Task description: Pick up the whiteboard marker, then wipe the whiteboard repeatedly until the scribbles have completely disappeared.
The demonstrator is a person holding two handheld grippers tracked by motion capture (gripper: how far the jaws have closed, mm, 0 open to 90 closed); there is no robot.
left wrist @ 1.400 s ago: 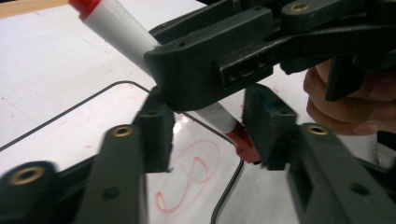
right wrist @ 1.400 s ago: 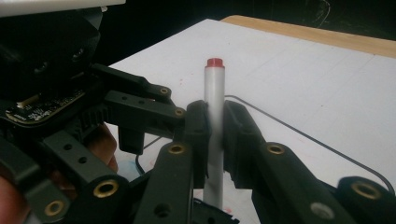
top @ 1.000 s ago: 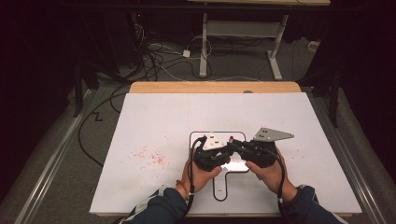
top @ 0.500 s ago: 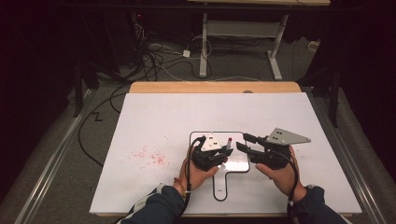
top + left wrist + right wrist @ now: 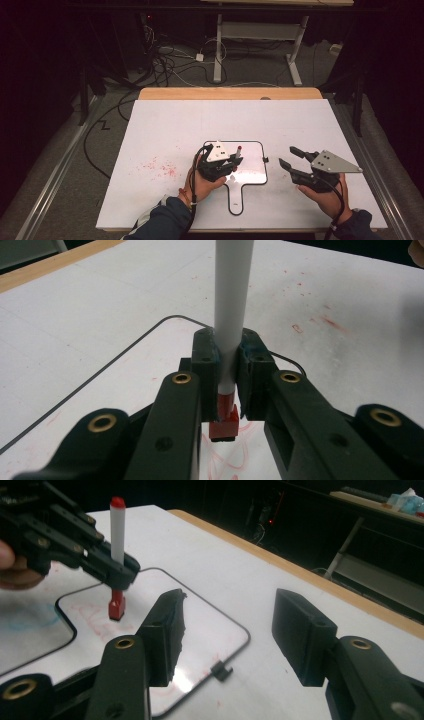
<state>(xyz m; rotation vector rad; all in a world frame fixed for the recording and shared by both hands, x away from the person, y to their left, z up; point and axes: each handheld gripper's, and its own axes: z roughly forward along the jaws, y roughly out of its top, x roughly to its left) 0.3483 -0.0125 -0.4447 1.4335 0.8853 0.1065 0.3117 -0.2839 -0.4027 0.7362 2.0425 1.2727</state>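
The left gripper (image 5: 231,161) sits over the small whiteboard (image 5: 252,175), near the front edge of the table (image 5: 165,130) and a little left of its centre. Its jaws are pinched on a white marker (image 5: 231,295), which stands upright between the pads. In the left gripper view, the barrel rises straight up from the jaw tips, and the red end (image 5: 223,426) sits just below the pads, pointing down at the board surface. Faint red lines show on the board beneath it. In the right gripper view, the same marker (image 5: 117,527) is vertical, its red top uppermost and its red lower end just above or touching the board; contact cannot be confirmed. Red smudges (image 5: 159,166) mark the table to the left of the board.

The whiteboard lies flat with a dark rim and a handle tab pointing toward the front edge. A small black clip (image 5: 222,670) sits on its right rim.

The right gripper (image 5: 289,156) is held to the right of the board, nearer the table's right edge and well apart from the marker. Its jaws have just been opening and now stand spread, with nothing between them. They point left toward the board's right rim.
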